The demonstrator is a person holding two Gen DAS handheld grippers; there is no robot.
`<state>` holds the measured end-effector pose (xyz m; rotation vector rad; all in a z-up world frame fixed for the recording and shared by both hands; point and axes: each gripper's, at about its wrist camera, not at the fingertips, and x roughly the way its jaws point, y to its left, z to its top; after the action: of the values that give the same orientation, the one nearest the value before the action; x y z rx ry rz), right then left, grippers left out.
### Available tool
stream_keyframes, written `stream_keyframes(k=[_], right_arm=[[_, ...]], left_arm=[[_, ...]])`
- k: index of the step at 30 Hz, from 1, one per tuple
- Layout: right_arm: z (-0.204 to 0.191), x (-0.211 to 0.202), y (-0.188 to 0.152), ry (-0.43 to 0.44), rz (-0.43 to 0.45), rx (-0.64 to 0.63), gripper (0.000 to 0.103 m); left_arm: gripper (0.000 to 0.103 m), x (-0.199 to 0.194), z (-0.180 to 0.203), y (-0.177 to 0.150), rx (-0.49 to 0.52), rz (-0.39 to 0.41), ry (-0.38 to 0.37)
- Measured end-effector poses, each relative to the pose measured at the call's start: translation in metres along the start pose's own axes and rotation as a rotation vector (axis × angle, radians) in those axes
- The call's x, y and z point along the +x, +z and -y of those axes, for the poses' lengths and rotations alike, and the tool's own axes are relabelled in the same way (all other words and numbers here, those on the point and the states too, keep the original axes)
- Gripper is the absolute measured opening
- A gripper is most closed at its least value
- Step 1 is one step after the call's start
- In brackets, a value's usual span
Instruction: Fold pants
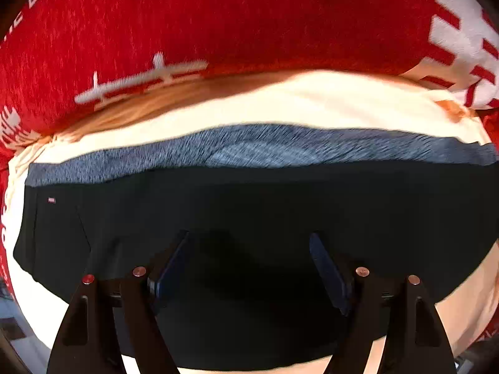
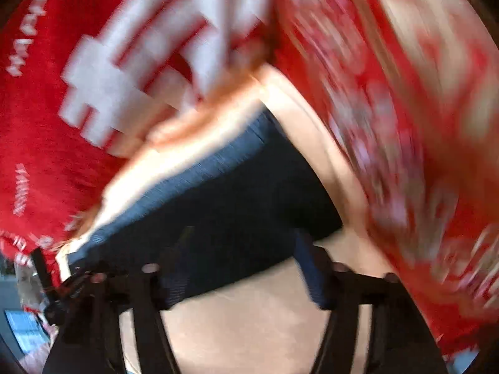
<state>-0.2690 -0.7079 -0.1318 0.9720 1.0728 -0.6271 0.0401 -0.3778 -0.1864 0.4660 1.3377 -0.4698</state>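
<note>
Cream surface (image 1: 312,99) w/ red printed cloth (image 1: 218,15) behind; black pants (image 1: 249,205) flat on it. Left gripper (image 1: 249,249), right gripper (image 2: 243,249): jaws spread, pinching nothing.

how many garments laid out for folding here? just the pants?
1. Black pants with a grey waistband, lying flat on the cream sheet. Anything underneath is hidden.

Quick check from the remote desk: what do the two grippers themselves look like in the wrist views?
Left gripper: black angular linkage arms with coppery round pivot pins, and dark blue flat pads on the fingers. Right gripper: same black frame and bluish pads, blurred. No cables or sleeves visible.
</note>
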Motion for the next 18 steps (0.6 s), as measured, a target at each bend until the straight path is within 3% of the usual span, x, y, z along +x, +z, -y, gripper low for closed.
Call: stream_keyframes(k=[2,4,6,9,11,13,14,16,18], right_arm=[[0.015,0.015,-0.003,0.018,-0.008,0.074,0.049],[0.020,0.021,0.001,0.004,0.006,0.093,0.021],[0.011,0.006,0.007,0.037,0.075,0.047,0.007],[-0.009,-0.006,0.010,-0.002,0.113,-0.101,0.006],[0.001,0.009,0.012,-0.051,0.032,-0.087,0.008],[0.022,0.020,0.013,-0.058,-0.038,0.007,0.016],[0.027,0.011,0.011,-0.073,-0.013,0.045,0.027],[0.019,-0.012,0.007,-0.091,0.065,0.009,0.029],[-0.005,-0.035,0.007,-0.067,0.161,-0.108,0.029]], left_arm=[[0.078,0.005,-0.002,-0.002,-0.007,-0.001,0.000],[0.078,0.004,-0.002,-0.001,-0.013,0.005,0.003],[0.078,0.005,-0.003,-0.001,-0.010,0.011,0.004],[0.088,0.010,-0.004,-0.008,-0.012,0.016,0.032],[0.088,0.010,-0.006,-0.006,-0.024,-0.004,0.029],[0.088,0.001,-0.007,-0.002,-0.028,-0.010,0.021],[0.088,-0.006,-0.006,0.001,-0.023,0.007,0.009],[0.088,-0.019,0.002,0.008,0.013,0.062,-0.007],[0.088,-0.021,0.014,0.019,0.058,0.102,0.003]])
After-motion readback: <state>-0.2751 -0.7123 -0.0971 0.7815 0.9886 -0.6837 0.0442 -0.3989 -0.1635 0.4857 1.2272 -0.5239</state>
